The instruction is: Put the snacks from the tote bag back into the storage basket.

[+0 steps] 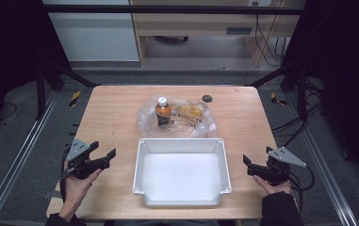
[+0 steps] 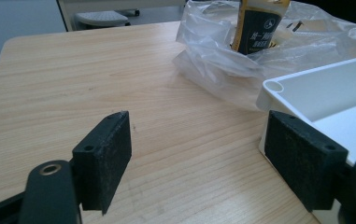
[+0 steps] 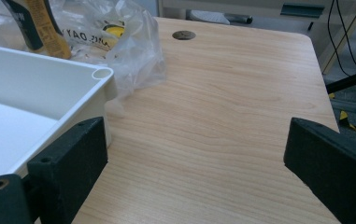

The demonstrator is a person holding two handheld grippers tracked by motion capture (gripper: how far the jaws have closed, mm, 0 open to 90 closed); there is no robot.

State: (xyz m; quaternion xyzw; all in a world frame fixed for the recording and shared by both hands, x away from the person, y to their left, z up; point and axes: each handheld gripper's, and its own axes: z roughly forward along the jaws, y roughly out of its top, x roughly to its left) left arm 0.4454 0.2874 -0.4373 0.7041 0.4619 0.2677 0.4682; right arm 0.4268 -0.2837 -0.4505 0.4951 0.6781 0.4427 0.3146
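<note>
A white plastic tray [image 1: 182,141] sits empty at the table's front middle. Just behind it lies a crumpled clear plastic bag [image 1: 195,123]. An orange drink bottle [image 1: 163,112] with a white cap stands upright in the bag beside a yellow packet [image 1: 189,112]. My left gripper [image 1: 104,149] is held left of the tray, open with nothing between its pads [image 2: 105,154]; ahead of it are the tray's corner [image 2: 274,87] and the bottle [image 2: 257,28]. My right gripper [image 1: 248,165] is held right of the tray, open and empty, beside the tray's corner [image 3: 102,73].
A small dark round grommet [image 1: 207,98] is set in the wooden tabletop [image 1: 116,117] near its far edge, right of the bag. Black frame bars and cables stand around the table. Bare wood lies on both sides of the tray.
</note>
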